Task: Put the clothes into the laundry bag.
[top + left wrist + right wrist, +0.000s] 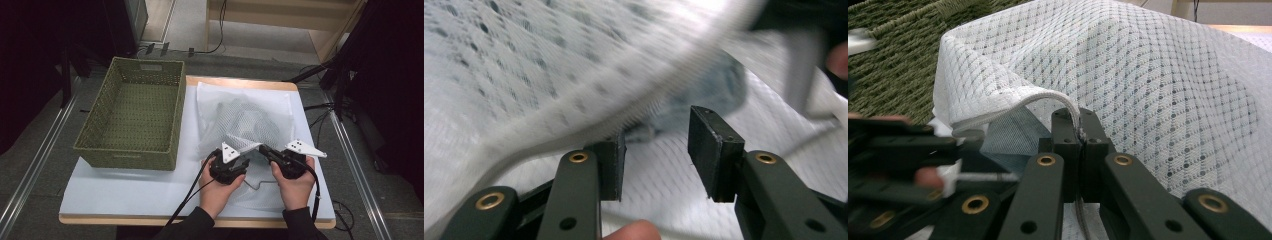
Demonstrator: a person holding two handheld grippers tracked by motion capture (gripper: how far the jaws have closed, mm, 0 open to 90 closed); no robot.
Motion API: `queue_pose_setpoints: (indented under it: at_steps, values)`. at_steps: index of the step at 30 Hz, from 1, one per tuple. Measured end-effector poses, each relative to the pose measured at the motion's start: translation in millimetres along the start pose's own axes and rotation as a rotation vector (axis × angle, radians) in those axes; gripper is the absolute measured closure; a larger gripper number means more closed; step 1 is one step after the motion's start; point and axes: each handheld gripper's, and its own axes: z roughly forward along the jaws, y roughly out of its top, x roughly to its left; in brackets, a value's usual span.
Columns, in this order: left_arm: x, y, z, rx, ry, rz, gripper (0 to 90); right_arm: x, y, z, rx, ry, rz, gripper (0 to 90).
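A white mesh laundry bag (245,117) lies on the table with a grey garment (252,120) inside. In the right gripper view my right gripper (1080,131) is shut on the bag's corded zipper edge (1038,97) and holds it lifted. It sits at the bag's near edge in the high view (265,150). My left gripper (226,159) is just to its left. In the left gripper view, the left gripper (656,150) stands open; the bag's edge (589,117) crosses above its left jaw, blurred, and the grey garment (724,85) lies beyond. Nothing sits between its pads.
A green woven basket (131,150) stands to the left of the bag, holding nothing, also close behind the bag in the right gripper view (893,65). The table (125,192) has a pale cover. A thin wire (260,184) lies near the front edge between the hands.
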Motion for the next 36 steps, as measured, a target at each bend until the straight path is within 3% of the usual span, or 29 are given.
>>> queue_pose_setpoints:
  at_steps: [3,4,6,7,9,11,13,14,15,16,18,21,24,29,33,35,36]
  values:
    - [2.0,6.5,14.9,0.036,0.022,-0.012,67.1,-0.1,-0.9,0.8,0.002,0.000,-0.003,90.0]
    - [1.3,8.6,19.2,0.036,0.026,-0.004,70.5,0.1,-1.2,1.4,0.003,0.002,0.001,90.0]
    - [-1.6,14.3,25.9,0.028,0.028,0.016,87.0,-0.3,-2.0,3.0,0.009,0.004,0.003,90.0]
    - [-2.6,17.5,28.1,0.002,0.034,0.020,88.0,-1.2,-2.4,3.9,0.011,0.006,0.000,90.0]
    - [-1.1,25.2,31.7,-0.059,0.080,-0.001,88.6,-2.8,-4.1,5.6,0.017,0.005,0.006,90.0]
    - [4.3,32.8,35.3,-0.134,0.182,-0.022,88.7,-4.0,-5.7,7.3,0.023,0.005,0.018,90.0]
    - [10.1,32.7,40.9,-0.142,0.244,-0.031,88.6,-4.0,-6.7,8.8,0.028,0.005,0.020,90.0]
    - [15.1,31.1,46.7,-0.115,0.241,-0.047,88.4,-3.6,-7.3,9.4,0.033,0.008,0.023,90.0]
    - [22.6,27.8,52.5,-0.060,0.190,-0.076,88.2,-3.9,-8.0,10.6,0.036,0.008,0.015,90.0]
    - [25.5,25.3,52.8,-0.044,0.167,-0.079,87.7,-3.7,-9.3,11.9,0.046,0.007,0.018,90.0]
    - [27.0,22.1,45.6,-0.056,0.112,-0.062,84.6,-4.4,-11.4,13.8,0.052,0.011,0.013,90.0]
    - [22.3,19.2,27.8,-0.058,0.040,-0.018,72.0,-5.2,-14.1,16.5,0.063,0.009,0.010,90.0]
    - [19.0,16.4,16.1,-0.056,0.022,0.003,60.8,-4.3,-14.8,17.0,0.065,0.014,0.007,90.0]
    - [14.5,5.3,-1.9,-0.049,-0.029,0.007,56.3,-0.5,-14.7,17.3,0.060,0.019,-0.004,89.9]
    - [12.4,-10.1,-25.9,-0.049,-0.075,0.092,52.9,-2.0,-15.7,14.2,0.056,0.024,-0.014,89.9]
    - [16.6,-17.6,-41.8,-0.057,-0.055,0.138,52.1,-2.0,-16.3,13.2,0.055,0.034,-0.017,89.9]
    - [19.5,-19.9,-47.3,-0.060,-0.040,0.139,51.7,-0.9,-16.7,12.8,0.055,0.041,-0.026,89.9]
